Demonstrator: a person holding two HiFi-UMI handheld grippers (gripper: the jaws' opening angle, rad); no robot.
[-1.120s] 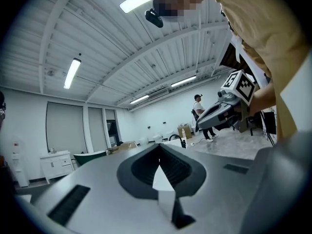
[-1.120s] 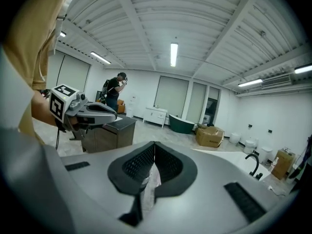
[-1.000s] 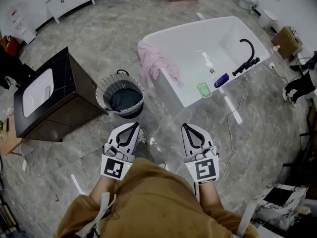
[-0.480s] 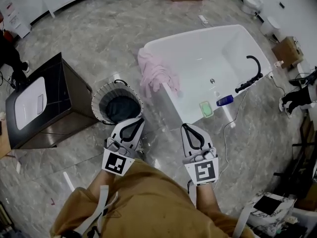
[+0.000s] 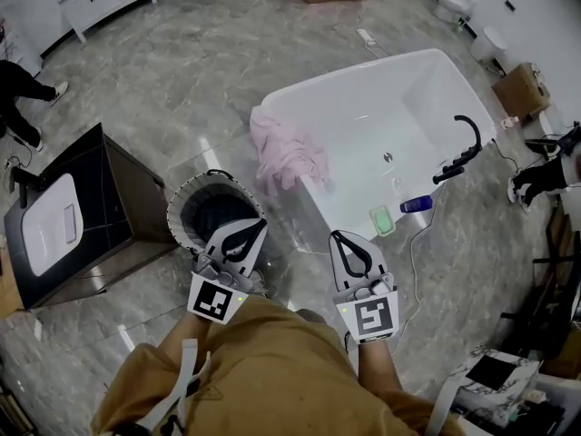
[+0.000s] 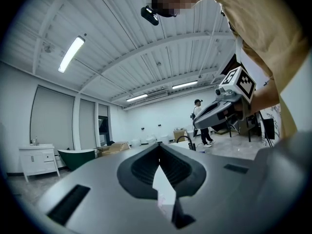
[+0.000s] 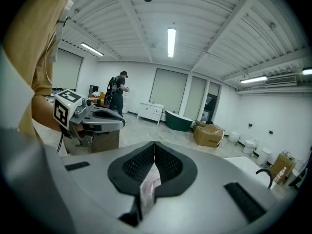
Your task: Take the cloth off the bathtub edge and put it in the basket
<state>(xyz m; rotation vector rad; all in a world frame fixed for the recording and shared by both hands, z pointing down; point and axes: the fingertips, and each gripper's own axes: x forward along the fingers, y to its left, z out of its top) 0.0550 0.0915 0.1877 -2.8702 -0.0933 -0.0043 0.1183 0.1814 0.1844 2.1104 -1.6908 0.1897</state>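
Observation:
A pink cloth (image 5: 286, 155) hangs over the near left corner of the white bathtub (image 5: 363, 94). The round wire basket (image 5: 189, 209) with a dark liner stands on the floor just left of that corner. My left gripper (image 5: 260, 225) is shut and empty, its tip over the basket's near right rim. My right gripper (image 5: 335, 237) is also shut and empty, a short way in front of the tub's near wall. In the left gripper view the left gripper (image 6: 159, 146) shows closed jaws and the right gripper (image 6: 222, 110) beside it. The right gripper view shows the right gripper (image 7: 154, 144) closed too.
A dark cabinet with a white top (image 5: 64, 221) stands left of the basket. On the tub's right rim are a black faucet (image 5: 463, 143), a blue bottle (image 5: 418, 204) and a green soap dish (image 5: 383, 219). A cable (image 5: 414, 252) lies on the floor. A person's legs (image 5: 23, 94) show far left.
Both grippers have moved forward across the floor toward the bathtub and basket. The left one now overlaps the basket's near rim. Both stayed shut.

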